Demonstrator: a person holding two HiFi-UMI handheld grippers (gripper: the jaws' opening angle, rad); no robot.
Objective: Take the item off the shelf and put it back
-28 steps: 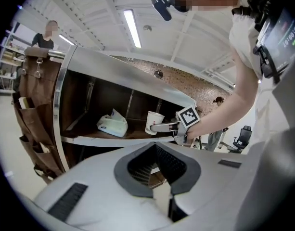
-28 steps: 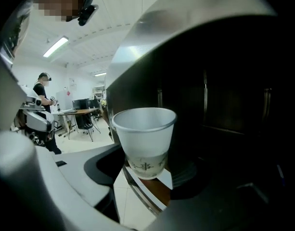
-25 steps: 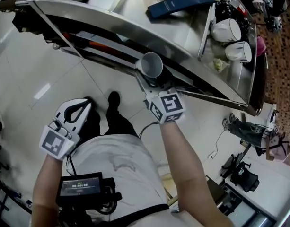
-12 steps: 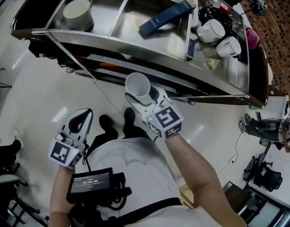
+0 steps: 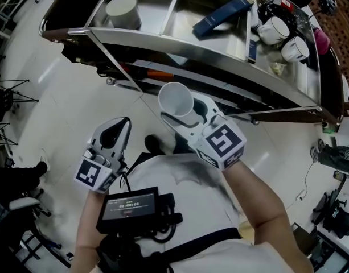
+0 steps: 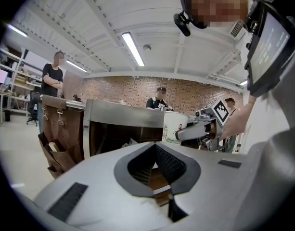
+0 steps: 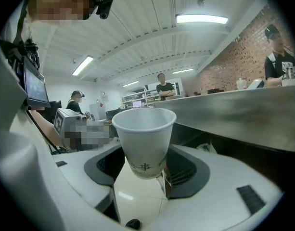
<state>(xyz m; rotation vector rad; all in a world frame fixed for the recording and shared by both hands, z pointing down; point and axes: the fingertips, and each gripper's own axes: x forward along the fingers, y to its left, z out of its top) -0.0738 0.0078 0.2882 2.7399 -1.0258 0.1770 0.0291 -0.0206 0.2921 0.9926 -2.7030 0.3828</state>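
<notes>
Now your right gripper [image 5: 185, 117] has its jaws pinching the white paper cup [image 5: 175, 100] upright, off the stainless steel shelf [image 5: 151, 16], ready to go back, while your left gripper [image 5: 116, 131] idles with jaws pressed together.

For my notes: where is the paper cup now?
Head view, centre: the paper cup stands upright in the jaws of the right gripper, before the steel shelf.

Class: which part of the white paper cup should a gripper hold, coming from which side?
Grip the lower wall of the paper cup from the side, as the right gripper does: it is upright, round and tapered, its open rim probably crushable.
</notes>
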